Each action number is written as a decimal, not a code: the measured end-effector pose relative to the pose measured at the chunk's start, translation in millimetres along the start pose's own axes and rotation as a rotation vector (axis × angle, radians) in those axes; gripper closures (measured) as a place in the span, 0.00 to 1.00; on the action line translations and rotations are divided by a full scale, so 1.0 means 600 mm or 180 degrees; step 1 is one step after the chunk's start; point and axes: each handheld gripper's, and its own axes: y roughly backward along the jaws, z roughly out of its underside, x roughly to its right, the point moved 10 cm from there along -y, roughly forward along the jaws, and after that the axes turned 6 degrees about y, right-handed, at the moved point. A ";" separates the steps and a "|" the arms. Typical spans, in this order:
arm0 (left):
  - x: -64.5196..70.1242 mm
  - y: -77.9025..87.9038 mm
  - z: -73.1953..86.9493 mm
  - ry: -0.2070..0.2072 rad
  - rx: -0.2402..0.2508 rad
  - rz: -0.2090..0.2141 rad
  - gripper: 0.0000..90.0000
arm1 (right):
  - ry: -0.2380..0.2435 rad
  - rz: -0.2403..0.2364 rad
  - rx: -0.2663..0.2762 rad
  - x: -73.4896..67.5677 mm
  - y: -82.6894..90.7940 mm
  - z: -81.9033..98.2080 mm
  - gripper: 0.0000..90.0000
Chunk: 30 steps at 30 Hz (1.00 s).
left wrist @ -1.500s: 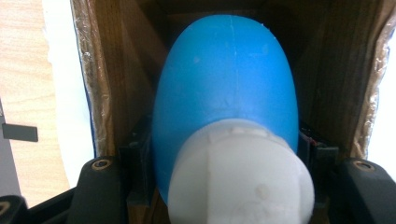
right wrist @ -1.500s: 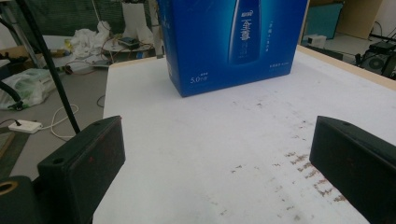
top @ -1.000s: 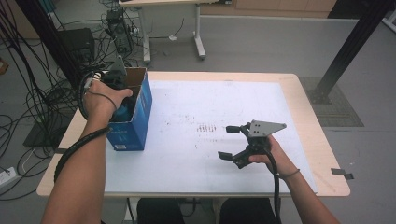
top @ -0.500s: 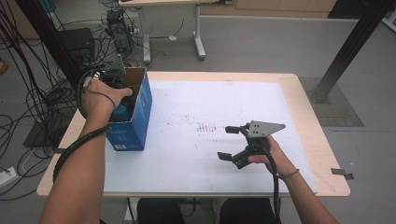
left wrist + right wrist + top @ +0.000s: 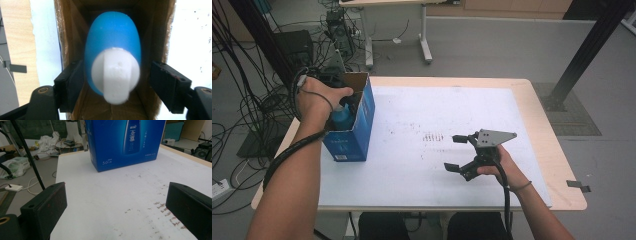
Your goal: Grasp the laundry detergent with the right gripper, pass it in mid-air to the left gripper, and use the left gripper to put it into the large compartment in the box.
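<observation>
Bottle [image 5: 112,47] sits in box [image 5: 357,131], jaws apparently just released.

In the high view we cannot see the left gripper [image 5: 343,102] clearly: the hand [image 5: 317,97] covers its body, and its jaws drop out of sight inside the blue box [image 5: 354,132] at the table's [image 5: 537,125] left edge. The blue bottle [image 5: 343,116] shows there as a small patch; the box walls hide the rest. In the left gripper view the bottle's white cap [image 5: 115,75] is blurred, and its lower body is lost in the dark box depth, so we cannot tell whether it stands on the bottom. In the right gripper view the box [image 5: 125,142] is cut off by the top edge, and its small print is too fine to read.
</observation>
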 end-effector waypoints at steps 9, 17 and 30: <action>0.008 0.044 0.006 -0.0060 0.0162 -0.0032 0.26 | 0.0015 0.0006 0.0014 -0.001 0.002 -0.004 0.04; 0.023 0.091 0.021 -0.0168 0.0378 -0.0070 0.18 | 0.0011 0.0016 0.0012 -0.001 0.004 -0.005 0.04; 0.053 0.148 0.047 -0.0373 0.0688 -0.0009 0.10 | -0.0022 0.0077 0.0006 0.002 0.006 -0.007 0.04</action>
